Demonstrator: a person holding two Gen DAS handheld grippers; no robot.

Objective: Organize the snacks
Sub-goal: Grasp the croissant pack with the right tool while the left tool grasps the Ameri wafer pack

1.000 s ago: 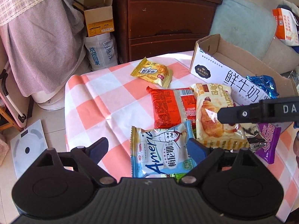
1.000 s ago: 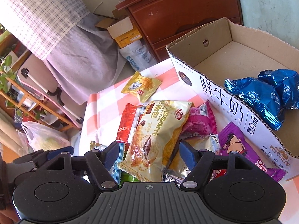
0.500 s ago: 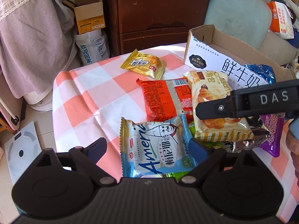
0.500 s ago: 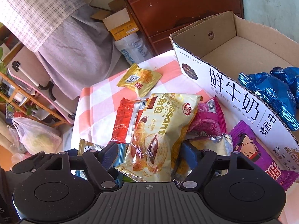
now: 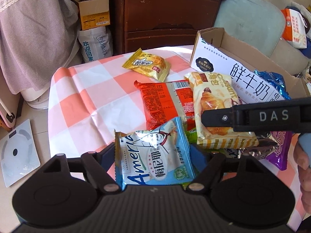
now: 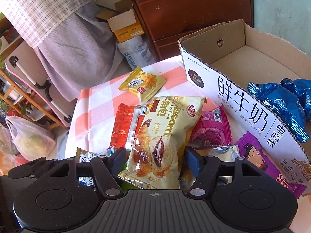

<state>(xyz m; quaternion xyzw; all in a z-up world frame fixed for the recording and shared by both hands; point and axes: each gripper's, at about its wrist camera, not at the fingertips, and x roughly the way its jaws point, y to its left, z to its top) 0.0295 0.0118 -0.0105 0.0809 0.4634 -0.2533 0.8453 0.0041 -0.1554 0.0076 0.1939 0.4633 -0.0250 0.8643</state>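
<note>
Snack packets lie on a pink-and-white checked table (image 5: pixel 81 101). My left gripper (image 5: pixel 153 153) is open, its jaws on either side of a light blue "America" packet (image 5: pixel 153 155). My right gripper (image 6: pixel 155 155) is open around the near end of a cream croissant packet (image 6: pixel 163 134), which also shows in the left wrist view (image 5: pixel 217 112). A red packet (image 5: pixel 163 104) and a yellow packet (image 5: pixel 147 64) lie farther back. A cardboard box (image 6: pixel 229 95) at the right holds blue foil packets (image 6: pixel 281 104).
Purple (image 6: pixel 262 159), magenta (image 6: pixel 211 126) and silver (image 6: pixel 223 149) packets lie against the box. A dark wooden dresser (image 5: pixel 167 17) and small cartons (image 5: pixel 95 13) stand behind the table. A scale (image 5: pixel 17 151) lies on the floor at left.
Both grippers have moved forward and down. The left jaws now straddle the blue packet, and the right jaws straddle the croissant packet.
</note>
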